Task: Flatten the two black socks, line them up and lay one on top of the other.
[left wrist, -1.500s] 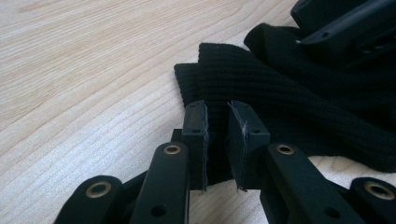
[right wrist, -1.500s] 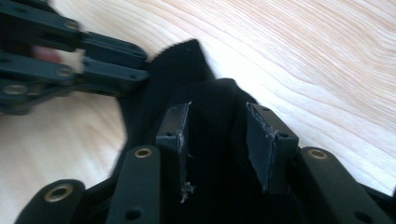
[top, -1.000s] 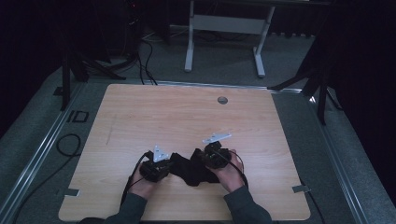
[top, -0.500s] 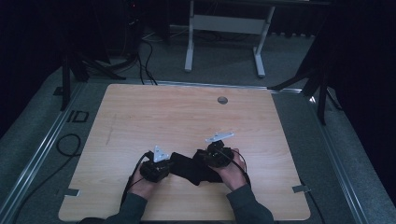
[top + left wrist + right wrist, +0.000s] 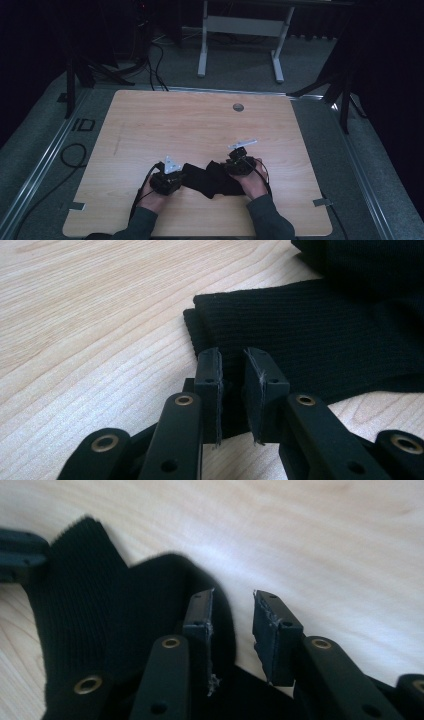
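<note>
High view first: black knitted cloth (image 5: 210, 179) bunched on the wooden table (image 5: 200, 125), close to the near edge, between the left gripper (image 5: 172, 179) and the right gripper (image 5: 235, 167). Plenty of bare wood beyond and to either side (only a small round grommet (image 5: 238, 107) near the far edge). Little room behind, with forearms coming in over the near edge. Grey floor all round, cables (image 5: 75, 155) trailing at the left, a white frame (image 5: 240, 30) standing past the far edge. No containers anywhere on the top.

Over to the left gripper view: ribbed cloth (image 5: 320, 335) lying flat, doubled edge showing as two layers at its corner. Left gripper (image 5: 232, 385) low over that edge, pads (image 5: 210, 385) set narrowly with dark knit between them; whether actually pinching, cannot tell from here. Open wood off to the left.

Now the right gripper view: right gripper (image 5: 235, 630) just been opening, jaws parted with bare table showing in the gap. Left pad (image 5: 197, 625) against a fold of the cloth (image 5: 100, 625), right pad clear over the wood (nothing clamped). Blurred at the far left edge, a dark part of the other gripper (image 5: 17, 550) by the cloth's corner.
</note>
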Demonstrator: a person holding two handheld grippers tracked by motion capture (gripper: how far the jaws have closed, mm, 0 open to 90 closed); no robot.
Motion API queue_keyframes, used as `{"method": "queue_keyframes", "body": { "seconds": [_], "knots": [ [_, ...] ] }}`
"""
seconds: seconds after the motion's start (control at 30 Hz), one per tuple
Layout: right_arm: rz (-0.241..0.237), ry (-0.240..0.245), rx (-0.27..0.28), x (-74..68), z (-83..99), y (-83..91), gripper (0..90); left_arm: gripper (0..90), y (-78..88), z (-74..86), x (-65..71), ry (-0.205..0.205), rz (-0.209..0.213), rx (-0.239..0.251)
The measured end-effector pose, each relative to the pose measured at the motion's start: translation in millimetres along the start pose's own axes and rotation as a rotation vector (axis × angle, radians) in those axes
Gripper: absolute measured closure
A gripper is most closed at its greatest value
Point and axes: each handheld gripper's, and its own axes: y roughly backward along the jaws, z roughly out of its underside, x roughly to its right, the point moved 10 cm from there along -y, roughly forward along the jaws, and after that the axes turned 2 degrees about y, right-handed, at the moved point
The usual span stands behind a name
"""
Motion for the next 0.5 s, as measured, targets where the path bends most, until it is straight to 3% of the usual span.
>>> {"method": "queue_keyframes", "body": {
  "seconds": [0.13, 0.23, 0.33, 0.5],
  "knots": [
    [0.016, 0.026, -0.063, -4.2, 9.7, -17.3, 67.5, 77.7, 0.0, 0.1, 0.0, -0.001, -0.001, 0.000],
    [0.033, 0.035, -0.074, -6.1, 11.2, -19.4, 84.2, 77.8, 0.1, 0.2, 0.2, 0.000, -0.001, 0.000],
    [0.054, 0.045, -0.059, -7.0, 11.5, -11.7, 86.3, 77.7, 0.2, 0.3, 0.1, 0.002, 0.002, 0.001],
    [0.078, 0.028, -0.001, -3.6, 20.3, 22.6, 86.3, 77.7, 0.0, 0.2, 0.1, 0.005, 0.002, 0.003]
  ]
}}
